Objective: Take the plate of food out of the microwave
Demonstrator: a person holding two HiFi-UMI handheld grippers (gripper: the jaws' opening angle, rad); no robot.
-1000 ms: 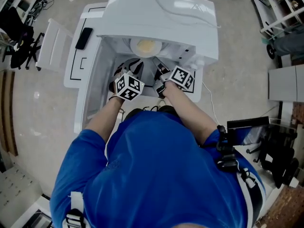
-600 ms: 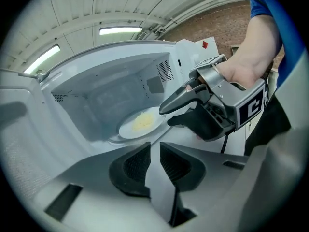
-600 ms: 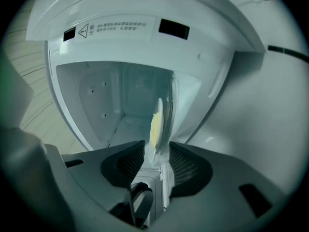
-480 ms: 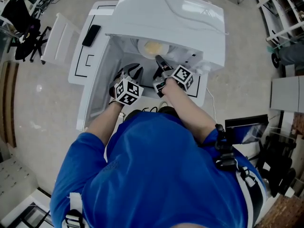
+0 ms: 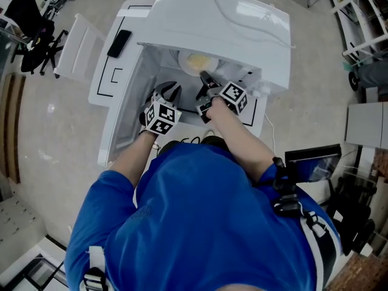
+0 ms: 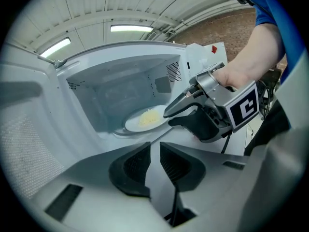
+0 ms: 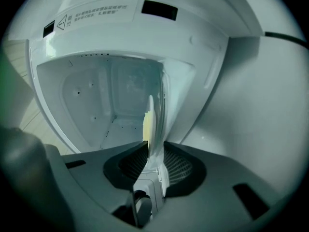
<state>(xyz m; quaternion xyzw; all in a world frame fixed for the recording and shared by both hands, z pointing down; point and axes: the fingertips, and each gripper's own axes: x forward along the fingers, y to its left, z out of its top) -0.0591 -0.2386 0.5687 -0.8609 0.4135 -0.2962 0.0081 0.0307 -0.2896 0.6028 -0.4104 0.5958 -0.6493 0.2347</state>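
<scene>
Two sets of jaws noted. Left gripper (image 6: 154, 147): narrow gap, empty. Right gripper (image 7: 155, 147): jaws had just been closing, pads pinching the plate (image 7: 151, 125) rim. Beyond its tips, the plate carried yellow food (image 6: 149, 117) inside the open microwave (image 6: 116, 67).

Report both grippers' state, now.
Left gripper: slightly open, empty.
Right gripper: jaws have just been closing, now shut on the plate rim.

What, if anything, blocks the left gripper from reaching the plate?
Probably nothing: yes. The microwave stands open before the left gripper, the plate near the front, its left rim free. The right gripper, jaws just closing, grips only the right rim.
</scene>
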